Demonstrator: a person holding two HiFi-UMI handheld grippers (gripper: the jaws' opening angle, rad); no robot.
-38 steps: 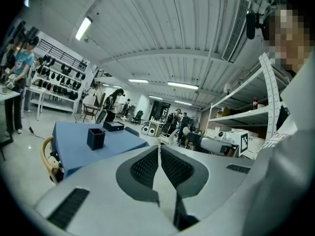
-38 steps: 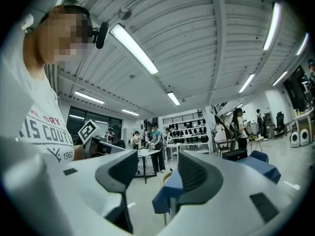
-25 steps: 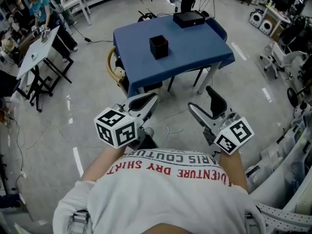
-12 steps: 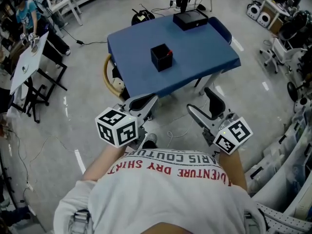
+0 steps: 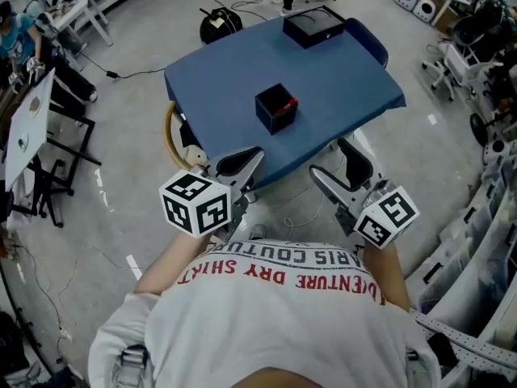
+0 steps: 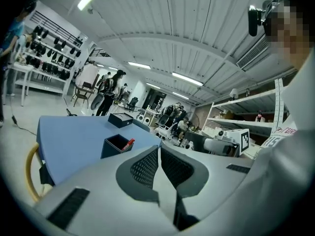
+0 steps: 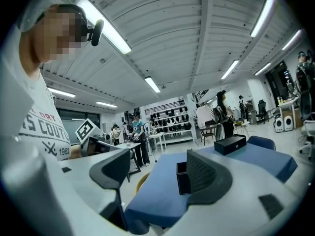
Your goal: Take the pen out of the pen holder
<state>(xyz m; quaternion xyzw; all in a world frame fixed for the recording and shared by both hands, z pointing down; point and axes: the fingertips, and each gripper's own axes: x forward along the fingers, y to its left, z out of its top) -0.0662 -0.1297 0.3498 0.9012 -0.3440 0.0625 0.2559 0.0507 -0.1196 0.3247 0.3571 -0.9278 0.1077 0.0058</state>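
Observation:
A black square pen holder (image 5: 275,108) stands near the middle of the blue table (image 5: 339,87), with a red pen (image 5: 290,102) sticking out at one corner. Both grippers hang in front of my chest, short of the table's near edge and apart from the holder. My left gripper (image 5: 245,163) has its jaws pressed together on nothing. My right gripper (image 5: 341,173) is open and empty. In the left gripper view the holder (image 6: 114,147) and pen (image 6: 129,143) show just beyond the shut left gripper (image 6: 159,150). In the right gripper view the holder (image 7: 180,177) is half hidden behind one jaw of the right gripper (image 7: 157,165).
A flat black box (image 5: 314,27) lies at the table's far edge. A yellowish hoop (image 5: 170,128) leans under the table's left side. A white folding table (image 5: 28,120) stands at the left, office chairs (image 5: 468,31) at the right, and cables trail over the floor.
The table and pen holder have come nearer and lower in the head view as I walked up. Both grippers keep the same pose before my chest.

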